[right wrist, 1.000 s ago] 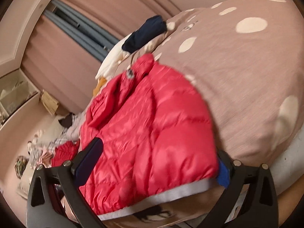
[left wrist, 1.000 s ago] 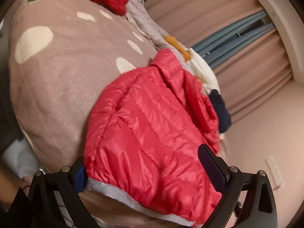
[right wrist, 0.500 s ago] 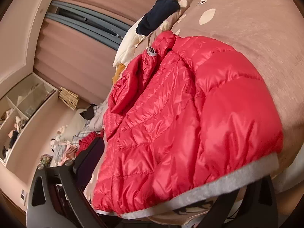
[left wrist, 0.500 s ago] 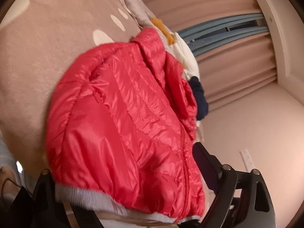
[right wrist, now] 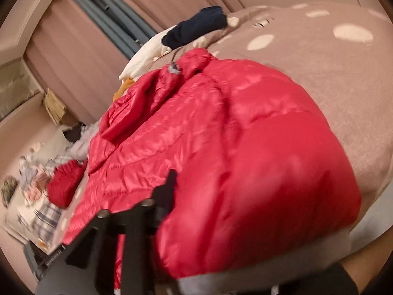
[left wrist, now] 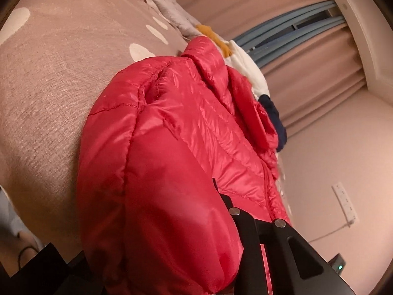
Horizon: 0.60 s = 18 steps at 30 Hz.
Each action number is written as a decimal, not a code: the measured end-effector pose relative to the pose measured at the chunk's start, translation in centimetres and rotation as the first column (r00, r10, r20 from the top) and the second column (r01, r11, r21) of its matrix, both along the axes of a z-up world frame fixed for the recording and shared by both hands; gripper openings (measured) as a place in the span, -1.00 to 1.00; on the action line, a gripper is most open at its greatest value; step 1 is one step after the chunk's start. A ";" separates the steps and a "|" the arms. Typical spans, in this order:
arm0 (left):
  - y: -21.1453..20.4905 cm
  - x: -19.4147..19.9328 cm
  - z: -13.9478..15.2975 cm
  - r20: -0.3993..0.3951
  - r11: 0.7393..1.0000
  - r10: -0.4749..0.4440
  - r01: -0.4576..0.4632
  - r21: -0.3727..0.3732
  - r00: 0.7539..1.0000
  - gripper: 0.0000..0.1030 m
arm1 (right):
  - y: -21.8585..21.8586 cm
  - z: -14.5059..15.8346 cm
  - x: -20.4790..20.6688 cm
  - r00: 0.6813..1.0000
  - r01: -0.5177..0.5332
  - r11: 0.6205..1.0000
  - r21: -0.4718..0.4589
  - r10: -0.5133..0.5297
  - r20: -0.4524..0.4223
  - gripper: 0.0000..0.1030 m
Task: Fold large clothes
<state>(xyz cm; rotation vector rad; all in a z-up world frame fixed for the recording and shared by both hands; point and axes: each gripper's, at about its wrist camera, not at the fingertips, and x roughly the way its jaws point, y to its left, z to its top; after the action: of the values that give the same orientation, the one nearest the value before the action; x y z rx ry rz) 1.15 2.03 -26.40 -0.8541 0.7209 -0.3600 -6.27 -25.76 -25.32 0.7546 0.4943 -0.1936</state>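
A red puffer jacket (left wrist: pixel 176 147) lies on a brown bed cover with cream spots (left wrist: pixel 61 68), its collar toward the far end. It also fills the right wrist view (right wrist: pixel 233 135), with its grey hem band (right wrist: pixel 258 272) at the bottom. My left gripper (left wrist: pixel 172 258) is closed on the jacket's near edge; only the right finger (left wrist: pixel 235 216) shows, the other is buried in fabric. My right gripper (right wrist: pixel 221 221) is closed on the hem end; only its left finger (right wrist: pixel 164 191) shows.
A pile of clothes lies along the bed's far side: a navy item (right wrist: pixel 196 27), white and orange fabric (left wrist: pixel 233 51), a red knit (right wrist: pixel 65 184). Pink curtains (left wrist: pixel 307 73) and a wall with a power strip (left wrist: pixel 343 201) stand beyond. Shelves (right wrist: pixel 14 91) stand at left.
Both grippers have closed on the jacket's bottom edge and lifted it, so the hem bulges up toward the cameras and covers one finger of each gripper.
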 end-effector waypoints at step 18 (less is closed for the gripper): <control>-1.8 -2.9 7.2 0.121 0.930 0.093 -0.130 0.345 0.988 -0.66 | 0.0 6.6 -1.8 0.983 -0.083 0.993 -0.079 0.095 0.160 -0.72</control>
<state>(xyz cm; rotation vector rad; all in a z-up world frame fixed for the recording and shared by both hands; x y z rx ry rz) -1.79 0.26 -19.21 -0.5291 0.6136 -0.1631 -8.11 -25.80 -18.73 0.6698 0.3624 -0.0655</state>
